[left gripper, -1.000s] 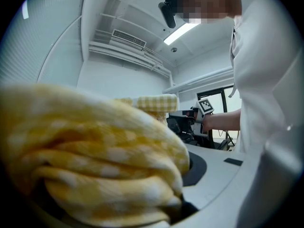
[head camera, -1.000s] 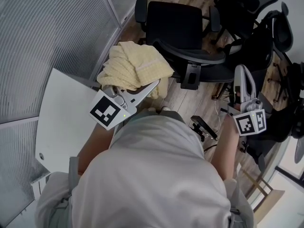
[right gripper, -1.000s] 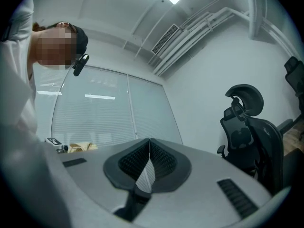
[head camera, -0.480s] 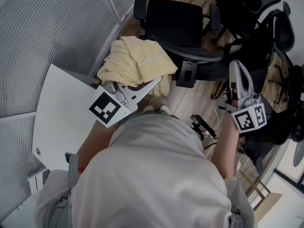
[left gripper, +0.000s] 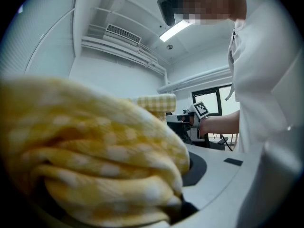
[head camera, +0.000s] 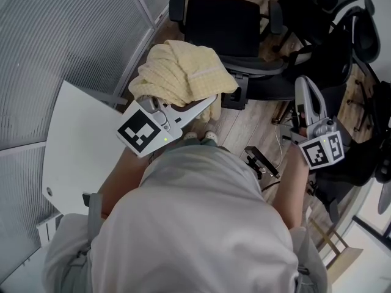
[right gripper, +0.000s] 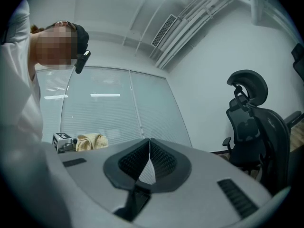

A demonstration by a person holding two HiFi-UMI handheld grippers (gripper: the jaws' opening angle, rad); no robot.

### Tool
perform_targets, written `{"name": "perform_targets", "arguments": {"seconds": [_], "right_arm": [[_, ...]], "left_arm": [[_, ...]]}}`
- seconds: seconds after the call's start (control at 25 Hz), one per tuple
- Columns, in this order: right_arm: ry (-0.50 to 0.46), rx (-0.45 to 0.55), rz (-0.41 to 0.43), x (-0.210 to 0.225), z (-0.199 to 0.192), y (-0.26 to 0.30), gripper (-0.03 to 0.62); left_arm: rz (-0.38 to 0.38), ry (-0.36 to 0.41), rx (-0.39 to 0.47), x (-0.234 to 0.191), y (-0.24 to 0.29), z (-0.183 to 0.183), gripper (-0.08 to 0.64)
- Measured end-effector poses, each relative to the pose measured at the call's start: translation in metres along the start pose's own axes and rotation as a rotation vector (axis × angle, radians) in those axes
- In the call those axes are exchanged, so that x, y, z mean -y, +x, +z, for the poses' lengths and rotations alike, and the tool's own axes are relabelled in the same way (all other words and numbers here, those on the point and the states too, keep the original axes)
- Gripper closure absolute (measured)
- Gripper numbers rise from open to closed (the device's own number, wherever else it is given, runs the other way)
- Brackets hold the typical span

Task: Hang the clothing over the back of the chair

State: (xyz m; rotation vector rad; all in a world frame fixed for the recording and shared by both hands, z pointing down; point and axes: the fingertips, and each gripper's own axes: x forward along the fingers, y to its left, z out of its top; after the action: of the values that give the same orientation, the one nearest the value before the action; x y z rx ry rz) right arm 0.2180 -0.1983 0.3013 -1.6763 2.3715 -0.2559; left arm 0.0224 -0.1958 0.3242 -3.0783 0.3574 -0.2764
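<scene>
Holding a bundled yellow checked garment (head camera: 183,72), the left gripper (head camera: 206,102) has its jaws pinching the fabric; in the left gripper view the folds fill the space between the jaws and hide most of both pads; the bundle is crumpled in several thick layers and hangs over the gripper's front end.

Landmark: the black office chair (head camera: 223,20), seen from above in the head view with its backrest (head camera: 259,69) on the side nearest the person; the garment sits on the person's side of that backrest, by its left end; its right edge overlaps the chair's back support in the picture, and contact there cannot be confirmed; no part of the garment lies over the backrest.

The right gripper (head camera: 303,89) is to the right of the chair, well apart from the garment; its jaws are pressed together with only a thin seam between the ribbed pads, and nothing is held; its marker cube (head camera: 322,151) faces up towards the head camera.

Surroundings: more black chairs (head camera: 330,17) stand to the right of the landmark chair; a white tabletop (head camera: 79,157) and a ribbed glass partition (head camera: 61,41) lie to its left; the wooden floor (head camera: 244,127) is visible between the chair and the person's shoes (head camera: 201,137).
</scene>
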Motion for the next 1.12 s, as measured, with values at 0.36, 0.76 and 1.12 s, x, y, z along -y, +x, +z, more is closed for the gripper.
{"name": "perform_targets", "arguments": {"seconds": [0.36, 0.76, 1.12], "right_arm": [[-0.003, 0.004, 0.003, 0.004, 0.003, 0.003, 0.571], [0.002, 0.009, -0.009, 0.009, 0.001, 0.002, 0.571], [0.013, 0.004, -0.017, 0.010, -0.004, 0.001, 0.571]], "left_arm": [[-0.100, 0.007, 0.022, 0.010, 0.018, 0.017, 0.443], [-0.165, 0.031, 0.037, 0.010, 0.013, 0.052, 0.442], [-0.151, -0.021, 0.014, -0.008, 0.030, 0.039, 0.443]]}}
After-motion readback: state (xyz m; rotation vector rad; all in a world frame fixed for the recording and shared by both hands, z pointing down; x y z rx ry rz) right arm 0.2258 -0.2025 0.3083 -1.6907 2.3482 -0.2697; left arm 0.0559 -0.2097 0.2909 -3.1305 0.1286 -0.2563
